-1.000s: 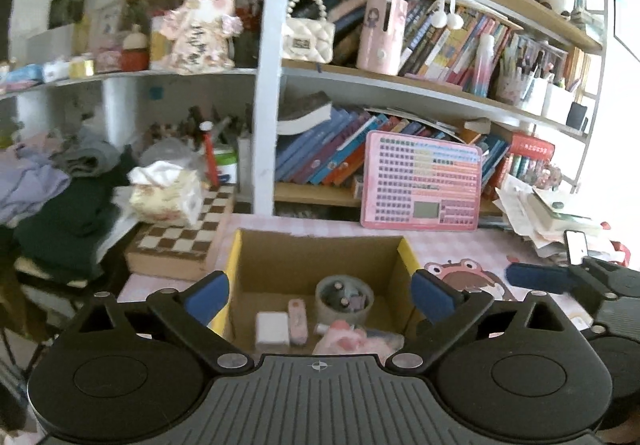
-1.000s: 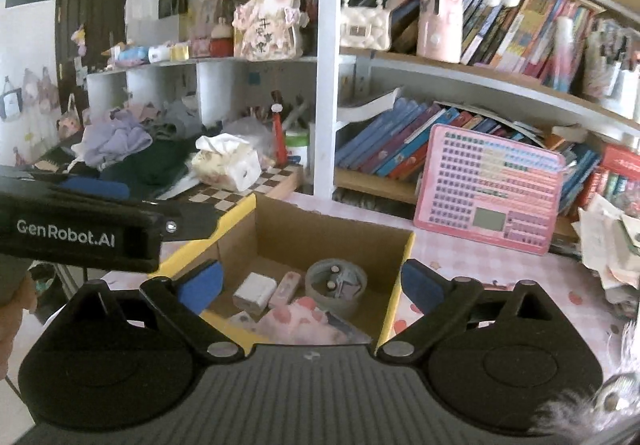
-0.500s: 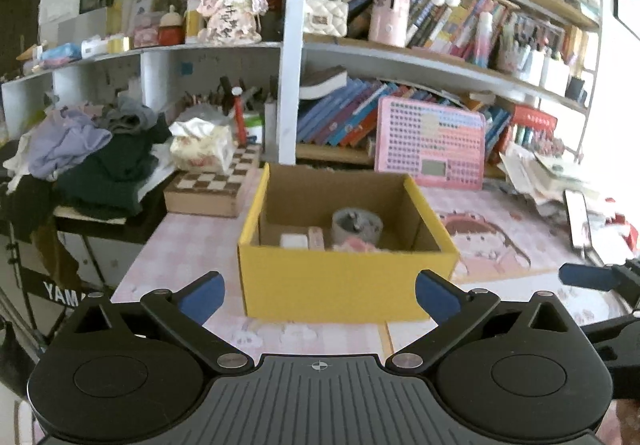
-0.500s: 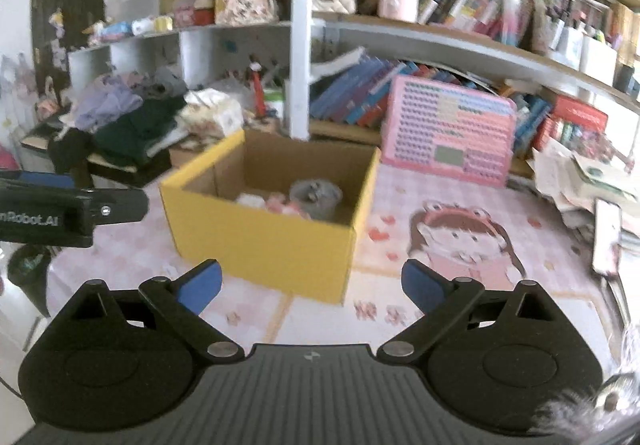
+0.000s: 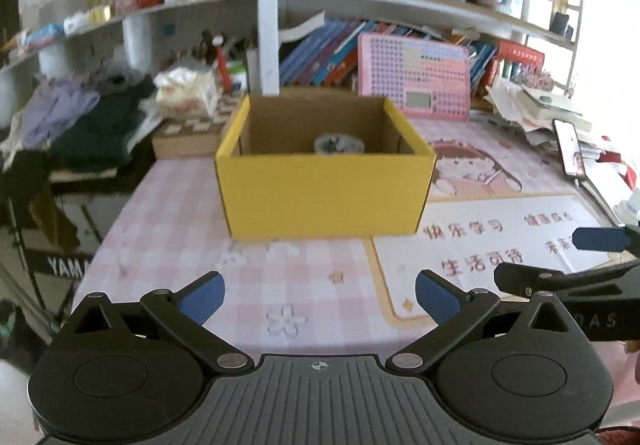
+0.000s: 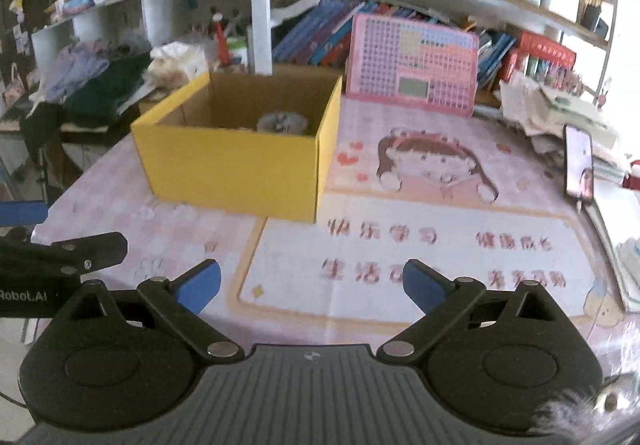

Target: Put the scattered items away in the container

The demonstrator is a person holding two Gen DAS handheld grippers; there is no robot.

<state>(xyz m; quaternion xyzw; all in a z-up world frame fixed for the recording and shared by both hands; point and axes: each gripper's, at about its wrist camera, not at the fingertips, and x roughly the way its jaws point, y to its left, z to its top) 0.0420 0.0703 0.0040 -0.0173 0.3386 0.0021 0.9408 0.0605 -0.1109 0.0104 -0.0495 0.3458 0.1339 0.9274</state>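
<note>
A yellow cardboard box (image 5: 325,194) stands on the pink table, also in the right wrist view (image 6: 232,169). A grey round item (image 5: 339,144) shows inside it near the back, seen too in the right wrist view (image 6: 282,122); the box's other contents are hidden by its front wall. My left gripper (image 5: 320,297) is open and empty, low over the table, well in front of the box. My right gripper (image 6: 312,285) is open and empty, in front and to the right of the box. No loose items show on the table near the box.
A pink calculator-like board (image 5: 414,78) leans on the bookshelf behind the box. A phone (image 6: 579,164) and stacked papers (image 6: 560,105) lie at the right. A chessboard box with tissues (image 5: 188,113) and a clothes pile (image 5: 80,117) are at the left. A printed mat (image 6: 404,253) covers the table.
Both grippers have pulled back and down from above the box. The box now stands farther away and its front wall hides most of what lies inside.
</note>
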